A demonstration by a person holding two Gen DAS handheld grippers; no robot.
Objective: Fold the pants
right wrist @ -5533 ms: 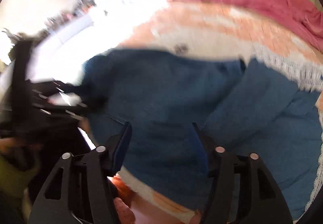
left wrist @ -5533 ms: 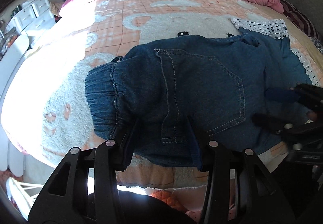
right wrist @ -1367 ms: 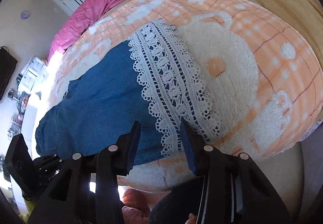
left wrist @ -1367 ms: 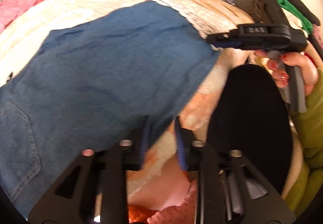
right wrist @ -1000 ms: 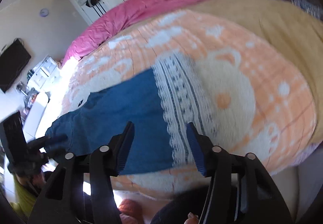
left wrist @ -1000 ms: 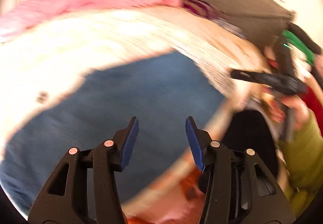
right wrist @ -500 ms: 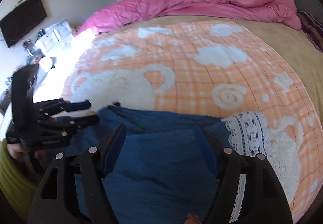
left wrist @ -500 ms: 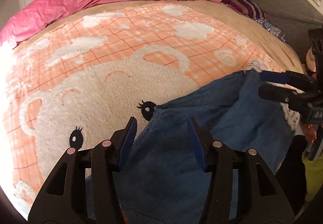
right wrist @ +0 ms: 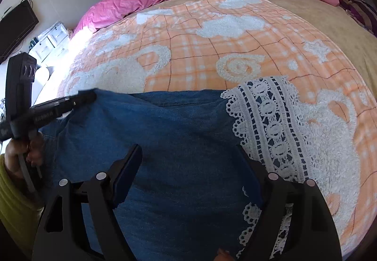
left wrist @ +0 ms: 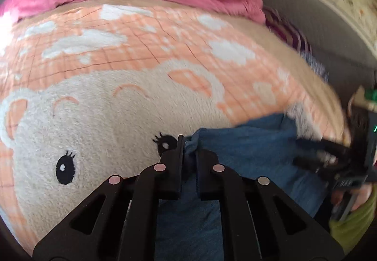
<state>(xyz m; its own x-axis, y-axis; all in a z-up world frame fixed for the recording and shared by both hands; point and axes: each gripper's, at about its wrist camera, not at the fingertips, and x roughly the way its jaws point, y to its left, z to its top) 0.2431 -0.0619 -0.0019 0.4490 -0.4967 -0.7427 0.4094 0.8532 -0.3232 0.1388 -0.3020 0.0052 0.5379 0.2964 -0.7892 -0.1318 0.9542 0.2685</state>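
- We see the pants (right wrist: 179, 143), blue denim, lying on the orange-and-white plush blanket (right wrist: 212, 49) at the near edge of the bed.
- Their legs end in a broad band of white lace trim (right wrist: 271, 129), which lies flat at the right side, partly over the denim and partly on the blanket.
- In the left wrist view a bunched corner of the denim (left wrist: 190, 143) is pinched between closed black jaws, just beside the bear's embroidered eye.
- The far edge of the cloth runs roughly straight across the blanket, with a soft ridge rising toward the pinched left corner.
- The denim looks doubled over, its surface lightly rumpled.
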